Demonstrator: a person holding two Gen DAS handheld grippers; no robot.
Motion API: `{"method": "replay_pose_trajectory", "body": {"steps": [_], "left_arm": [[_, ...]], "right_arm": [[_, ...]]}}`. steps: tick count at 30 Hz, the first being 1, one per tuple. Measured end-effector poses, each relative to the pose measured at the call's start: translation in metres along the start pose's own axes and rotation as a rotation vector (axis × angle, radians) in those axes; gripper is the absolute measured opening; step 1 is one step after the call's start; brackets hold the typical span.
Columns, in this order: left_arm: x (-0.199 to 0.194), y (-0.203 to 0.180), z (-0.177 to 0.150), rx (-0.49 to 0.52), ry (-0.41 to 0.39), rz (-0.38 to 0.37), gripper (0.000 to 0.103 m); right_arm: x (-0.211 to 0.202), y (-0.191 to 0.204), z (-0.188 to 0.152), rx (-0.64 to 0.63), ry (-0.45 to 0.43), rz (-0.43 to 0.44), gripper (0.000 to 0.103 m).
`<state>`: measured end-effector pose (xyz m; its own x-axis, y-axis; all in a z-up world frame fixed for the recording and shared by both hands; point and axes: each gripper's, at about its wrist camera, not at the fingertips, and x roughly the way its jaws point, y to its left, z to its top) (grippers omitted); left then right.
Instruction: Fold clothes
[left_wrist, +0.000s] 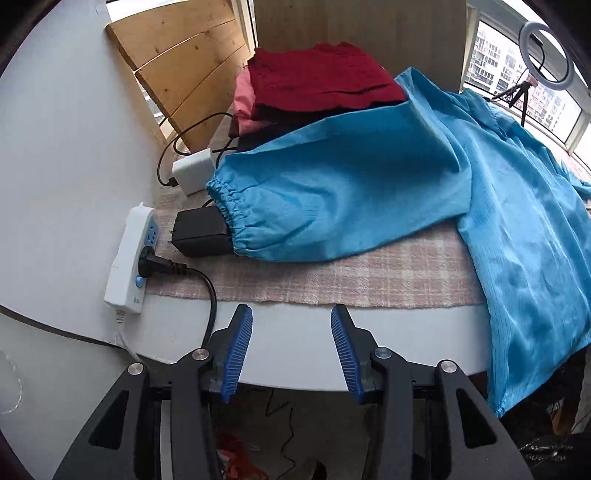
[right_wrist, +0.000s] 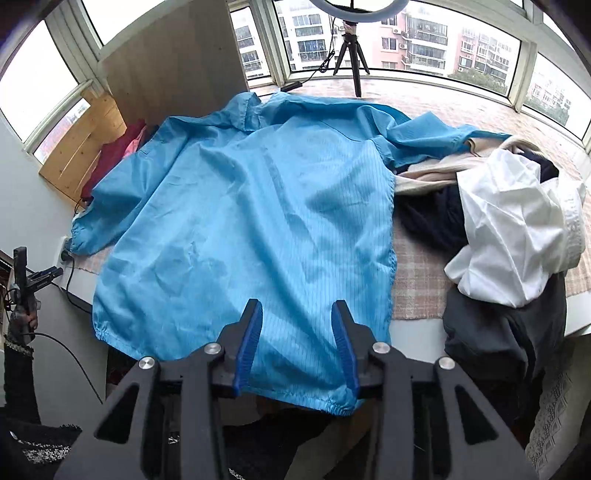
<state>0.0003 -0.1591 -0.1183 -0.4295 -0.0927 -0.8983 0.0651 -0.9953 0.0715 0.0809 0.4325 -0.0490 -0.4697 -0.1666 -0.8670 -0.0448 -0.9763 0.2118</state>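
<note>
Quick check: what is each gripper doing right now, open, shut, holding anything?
Left gripper: open, holding nothing, above the table edge.
Right gripper: open, holding nothing, above the blue jacket.

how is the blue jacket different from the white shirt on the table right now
The blue jacket lies spread flat, back up, sleeves out; the white shirt sits bunched in a crumpled heap. The blue jacket lies on the plaid cloth, its hem hanging over the edge; the white shirt rests on top of dark clothes. Neither is folded yet.
</note>
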Motion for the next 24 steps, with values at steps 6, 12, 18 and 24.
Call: {"method": "replay_pose_trajectory", "body": {"steps": [6, 12, 18, 24], "left_arm": [[0.049, 0.047, 0.062, -0.080, 0.028, 0.050, 0.048], [0.092, 0.059, 0.094, -0.110, 0.097, 0.064, 0.055], [0.112, 0.067, 0.098, -0.108, 0.125, 0.053, 0.039], [0.077, 0.070, 0.095, -0.139, 0.051, -0.015, 0.006]], "right_arm": [[0.032, 0.099, 0.070, -0.179, -0.042, 0.107, 0.039], [0.102, 0.160, 0.115, -0.315, 0.020, 0.202, 0.039], [0.165, 0.189, 0.138, -0.394, 0.102, 0.247, 0.039], [0.215, 0.198, 0.141, -0.363, 0.192, 0.326, 0.039]]}}
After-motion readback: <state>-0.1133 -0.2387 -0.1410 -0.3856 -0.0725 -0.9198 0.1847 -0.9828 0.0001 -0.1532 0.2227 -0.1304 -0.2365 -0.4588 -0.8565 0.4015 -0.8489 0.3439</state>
